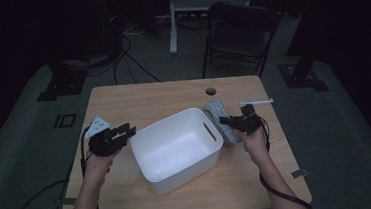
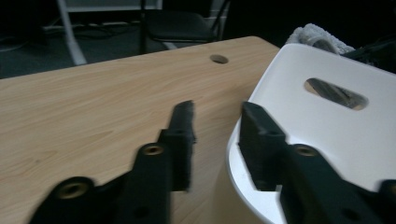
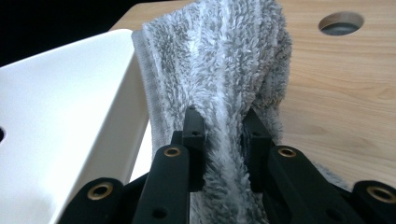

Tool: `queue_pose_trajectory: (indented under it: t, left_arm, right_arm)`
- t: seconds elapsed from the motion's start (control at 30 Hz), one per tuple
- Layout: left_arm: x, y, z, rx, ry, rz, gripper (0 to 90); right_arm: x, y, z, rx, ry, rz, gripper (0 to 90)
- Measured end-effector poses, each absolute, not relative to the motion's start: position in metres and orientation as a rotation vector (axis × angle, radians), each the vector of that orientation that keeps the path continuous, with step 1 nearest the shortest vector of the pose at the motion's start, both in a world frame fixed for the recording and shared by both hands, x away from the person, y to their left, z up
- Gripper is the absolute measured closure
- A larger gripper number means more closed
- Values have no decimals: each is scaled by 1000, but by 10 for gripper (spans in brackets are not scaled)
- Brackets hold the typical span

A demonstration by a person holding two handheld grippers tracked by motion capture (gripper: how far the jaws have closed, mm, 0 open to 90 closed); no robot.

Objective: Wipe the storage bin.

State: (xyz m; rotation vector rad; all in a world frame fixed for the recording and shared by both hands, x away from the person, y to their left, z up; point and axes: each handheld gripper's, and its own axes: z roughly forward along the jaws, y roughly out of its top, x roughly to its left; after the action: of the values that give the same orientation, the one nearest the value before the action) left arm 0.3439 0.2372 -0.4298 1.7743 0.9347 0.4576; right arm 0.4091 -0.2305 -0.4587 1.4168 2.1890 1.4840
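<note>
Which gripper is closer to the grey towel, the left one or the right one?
Right. The right gripper is shut on the grey towel, beside the white bin. The left gripper is open, on the bin's far side from the towel.

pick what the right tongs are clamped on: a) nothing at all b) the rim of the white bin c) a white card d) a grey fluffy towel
d: in the right gripper view the right tongs pinch a fold of the grey fluffy towel, which hangs beside the white bin over the table.
</note>
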Motion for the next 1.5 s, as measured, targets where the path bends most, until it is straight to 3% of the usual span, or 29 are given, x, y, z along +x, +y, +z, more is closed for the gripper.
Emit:
queue_pose_trajectory:
  t: [0.13,0.33,0.53,0.77,1.2,1.5]
  left_arm:
    - [354,233,-422,1834,893,449,534]
    - [365,221,-425,1947,855,387,538]
    - [372,212,-433,1990,852,355,605]
    - [373,207,-438,1993,858,367,777]
    - [352,207,-445,1934,843,357,865]
    - [331,211,-451,1876,874,368,865]
  right_arm:
    - [393,-244,-452,1408,2154,1505,764]
    - [371,-260,-451,1404,2100,1560,763]
    - [359,-269,-459,1421,2101,1540,762]
    - [349,-279,-467,1454,2090,1531,761]
    - [345,-279,-473,1466,2091,1530,761]
    - [345,-281,-475,1476,2080,1531,761]
